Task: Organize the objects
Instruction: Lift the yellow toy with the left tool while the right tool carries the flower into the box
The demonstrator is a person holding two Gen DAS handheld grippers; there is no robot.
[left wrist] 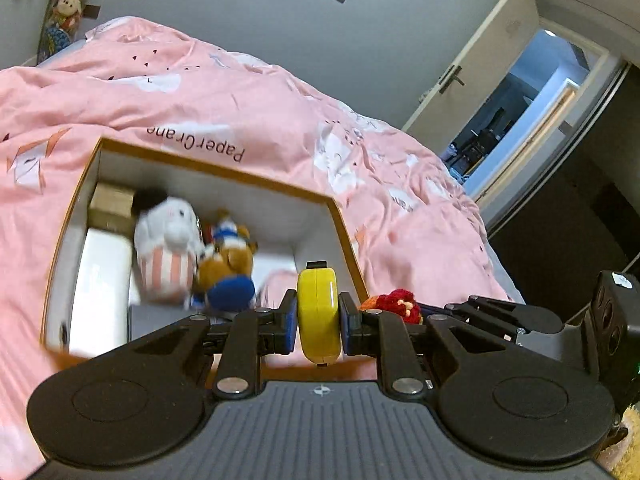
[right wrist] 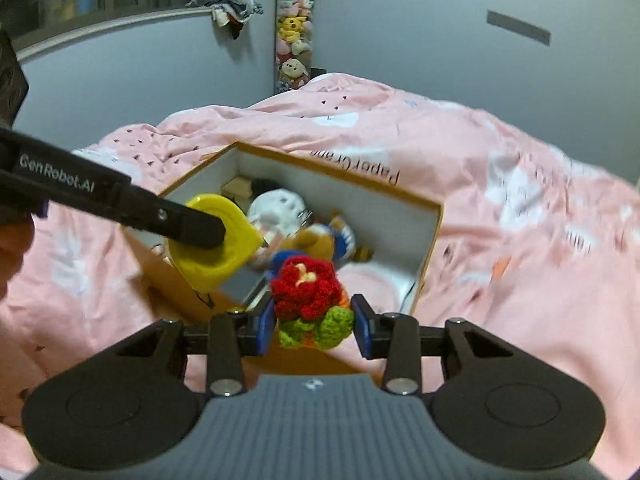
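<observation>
My left gripper (left wrist: 319, 320) is shut on a yellow heart-shaped case (left wrist: 319, 312), held edge-on above the near rim of an open cardboard box (left wrist: 224, 174). In the right wrist view the same case (right wrist: 212, 248) hangs over the box's left corner. My right gripper (right wrist: 314, 320) is shut on a red and green crocheted flower (right wrist: 310, 300), held above the box's near side (right wrist: 434, 240). The flower also shows in the left wrist view (left wrist: 394, 304). Inside the box lie a white plush in a striped cup (left wrist: 168, 248) and a brown plush in blue (left wrist: 230, 272).
The box sits on a bed under a pink quilt (left wrist: 248, 96). A small brown carton (left wrist: 110, 202) and a white flat box (left wrist: 100, 280) lie inside it. A tall tube of plush toys (right wrist: 294, 28) stands by the wall. An open door (left wrist: 480, 64) is at the right.
</observation>
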